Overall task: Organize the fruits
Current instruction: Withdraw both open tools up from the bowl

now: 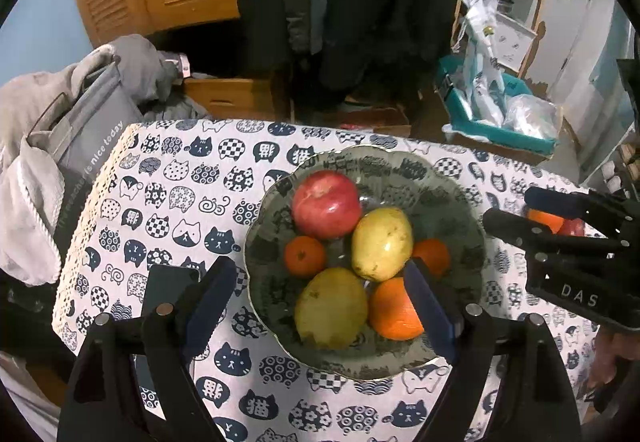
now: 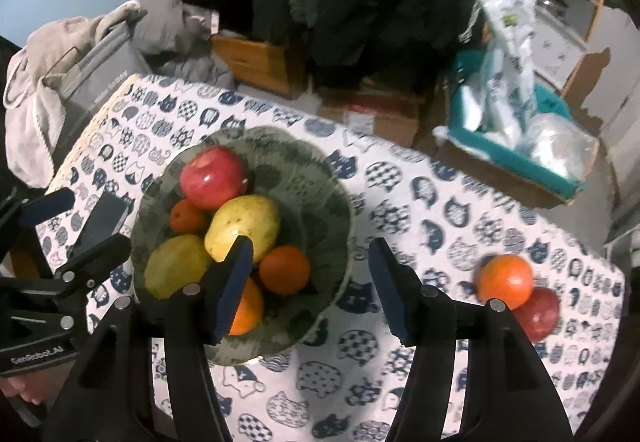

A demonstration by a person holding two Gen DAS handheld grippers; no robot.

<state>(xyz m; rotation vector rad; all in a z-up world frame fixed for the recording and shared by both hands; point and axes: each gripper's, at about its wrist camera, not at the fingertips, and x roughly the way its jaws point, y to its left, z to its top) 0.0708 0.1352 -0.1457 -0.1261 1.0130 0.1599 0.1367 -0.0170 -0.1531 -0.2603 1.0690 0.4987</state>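
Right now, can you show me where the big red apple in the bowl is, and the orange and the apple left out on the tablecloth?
red apple (image 2: 212, 178), right wrist view, its shiny top.
loose orange (image 2: 505, 278), right wrist view, its middle.
loose apple (image 2: 538, 312), right wrist view, its red side.

The black plastic body of the right gripper (image 1: 505, 210), seen from the left wrist camera, carries raised pale letters reading "DAS". The black body of the left gripper (image 2: 80, 230), seen from the right wrist camera, bears the white wording "GenRobot.AI". A grey fabric bag (image 1: 92, 122) beside the table has white print along its edge reading "is nice today", with the words before it too dark to make out, while the white cloth printed with navy cats (image 1: 168, 202) shows characters inside some cat shapes, too small to read with certainty.
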